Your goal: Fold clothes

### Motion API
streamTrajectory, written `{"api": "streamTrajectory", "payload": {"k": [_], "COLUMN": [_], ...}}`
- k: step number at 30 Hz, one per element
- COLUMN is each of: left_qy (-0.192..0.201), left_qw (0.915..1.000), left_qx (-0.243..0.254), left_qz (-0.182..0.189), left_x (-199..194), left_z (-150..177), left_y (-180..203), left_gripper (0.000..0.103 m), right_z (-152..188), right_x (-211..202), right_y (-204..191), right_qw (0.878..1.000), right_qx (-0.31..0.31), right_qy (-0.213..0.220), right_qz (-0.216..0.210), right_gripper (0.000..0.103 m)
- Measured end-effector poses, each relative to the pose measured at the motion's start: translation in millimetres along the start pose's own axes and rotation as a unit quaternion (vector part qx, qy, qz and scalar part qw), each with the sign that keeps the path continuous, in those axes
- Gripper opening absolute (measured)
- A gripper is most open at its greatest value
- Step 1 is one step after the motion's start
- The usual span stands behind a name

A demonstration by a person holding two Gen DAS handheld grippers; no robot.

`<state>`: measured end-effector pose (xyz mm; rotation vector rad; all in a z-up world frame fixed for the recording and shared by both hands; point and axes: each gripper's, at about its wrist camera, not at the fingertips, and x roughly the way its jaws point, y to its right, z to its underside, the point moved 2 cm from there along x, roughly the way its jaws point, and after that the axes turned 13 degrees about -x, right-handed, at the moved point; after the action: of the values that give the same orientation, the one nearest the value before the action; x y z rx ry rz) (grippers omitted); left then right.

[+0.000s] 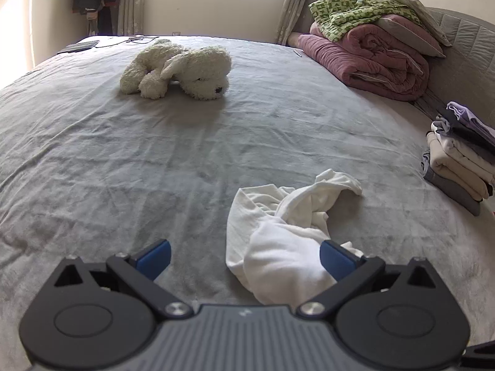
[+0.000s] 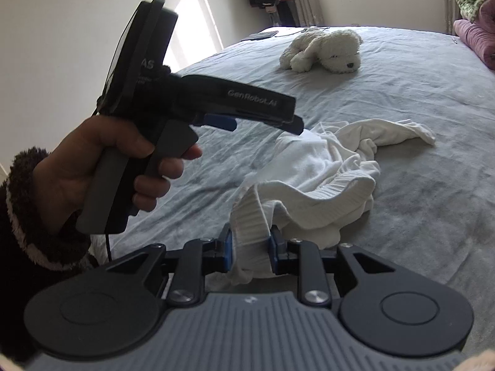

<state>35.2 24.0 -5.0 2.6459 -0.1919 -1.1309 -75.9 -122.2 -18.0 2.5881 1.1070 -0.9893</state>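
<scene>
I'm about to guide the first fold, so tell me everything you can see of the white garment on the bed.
The white garment is a soft knit piece with a ribbed band, lying crumpled and unfolded on the grey bedsheet. One narrow end trails away toward the folded clothes stack. The right gripper is shut on the ribbed edge, lifting it slightly. The left gripper is open beside it, its right finger against the cloth, gripping nothing.

"GenRobot.AI" printed in pale letters along the black body of the left gripper (image 2: 269,123), letters "AS" seen on its rear disc, smaller print beneath unreadable
</scene>
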Motion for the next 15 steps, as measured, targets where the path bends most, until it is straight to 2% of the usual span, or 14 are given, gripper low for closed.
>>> {"api": "streamTrajectory", "payload": {"k": [5,9,15], "left_qy": [-0.035,-0.065,-0.044], "left_qw": [0.9990,0.9946,0.9866], "left_qx": [0.022,0.047,0.096], "left_qz": [0.018,0.066,0.124], "left_x": [6.3,3.0,-10.1], "left_z": [8.6,20.0,29.1], "left_y": [9.4,22.9,44.5], "left_gripper": [0.102,0.102,0.096], "right_z": [10.3,13.5,13.6], "right_x": [13.0,18.7,25.7], "right_y": [-8.8,-4.8,-2.9], "right_qw": [0.999,0.999,0.998], "right_qx": [-0.026,-0.017,-0.016], "right_qy": [-0.037,-0.048,-0.055], "right_qz": [-0.009,-0.009,-0.007], "right_gripper": [0.027,0.027,0.028]}}
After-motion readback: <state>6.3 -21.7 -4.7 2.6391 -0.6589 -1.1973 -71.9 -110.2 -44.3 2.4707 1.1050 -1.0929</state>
